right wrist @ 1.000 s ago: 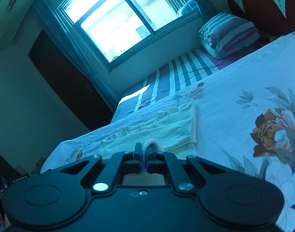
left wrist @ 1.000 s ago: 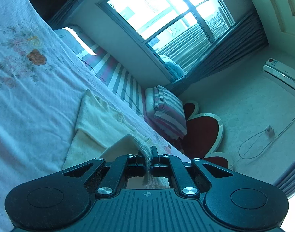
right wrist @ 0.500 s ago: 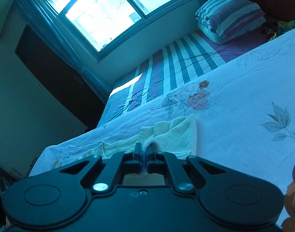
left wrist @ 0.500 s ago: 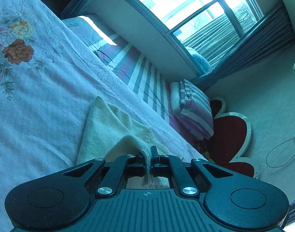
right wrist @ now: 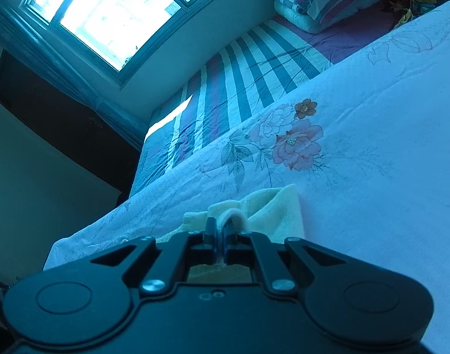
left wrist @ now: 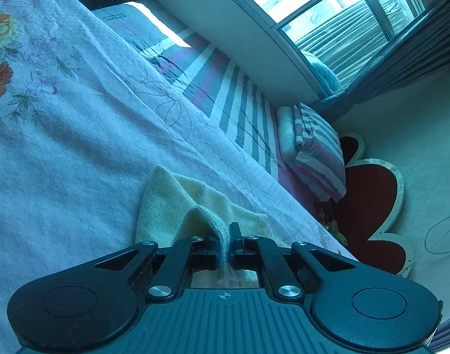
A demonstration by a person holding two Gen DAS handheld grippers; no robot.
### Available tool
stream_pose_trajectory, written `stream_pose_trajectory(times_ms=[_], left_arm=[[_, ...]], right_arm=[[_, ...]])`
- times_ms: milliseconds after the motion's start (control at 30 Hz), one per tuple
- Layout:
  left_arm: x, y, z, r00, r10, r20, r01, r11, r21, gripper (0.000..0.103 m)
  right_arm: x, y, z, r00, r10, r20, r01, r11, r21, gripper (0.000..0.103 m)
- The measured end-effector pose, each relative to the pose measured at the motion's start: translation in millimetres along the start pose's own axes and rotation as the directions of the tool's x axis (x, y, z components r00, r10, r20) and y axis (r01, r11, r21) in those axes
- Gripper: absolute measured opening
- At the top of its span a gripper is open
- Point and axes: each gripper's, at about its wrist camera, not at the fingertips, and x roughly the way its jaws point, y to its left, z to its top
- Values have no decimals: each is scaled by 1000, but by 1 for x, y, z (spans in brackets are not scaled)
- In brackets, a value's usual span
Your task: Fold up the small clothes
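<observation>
A small pale yellow knitted garment [left wrist: 177,203] lies on the white floral bedspread [left wrist: 62,135]. My left gripper [left wrist: 224,240] is shut on a pinched edge of it, and the cloth rises into the jaws. In the right wrist view the same garment [right wrist: 272,215] shows just ahead. My right gripper [right wrist: 222,236] is shut on another edge of it, with a fold of cloth looping over the fingertips. Most of the garment is hidden under the gripper bodies.
The floral bedspread [right wrist: 357,147] covers the near bed. Beyond it lies a striped sheet [left wrist: 225,88] with a striped pillow [left wrist: 316,153] by a red flower-shaped headboard [left wrist: 372,200]. A window [right wrist: 107,8] and a dark cabinet [right wrist: 48,112] stand behind.
Both grippers have carried the pinched edges forward over the garment. Less of the garment shows ahead in each view, and the far bed has come closer.
</observation>
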Motion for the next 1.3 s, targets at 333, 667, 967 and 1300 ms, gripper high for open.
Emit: stream_pose_trajectory(times_ms=[333,667,967,1300], left_arm=[[-6,-5,23,997,45,61,-56,979,196,5],[-11,-30,38,994,73,81,-103,866,489,65],[30,-44,44,994,87,-59,-39,826,563,3],[27,-22,33,997,77,29,-81,863,499,5]], right_arm=[[-21,-3,5,992,16,123,1,991,-137,36],[4,-3,5,997,-8,82,25,979,-200,36],[29,19,-3,997,-66,43,78,929,-362,5],[28,14,-8,982,-175,76,191,903,-386,7]])
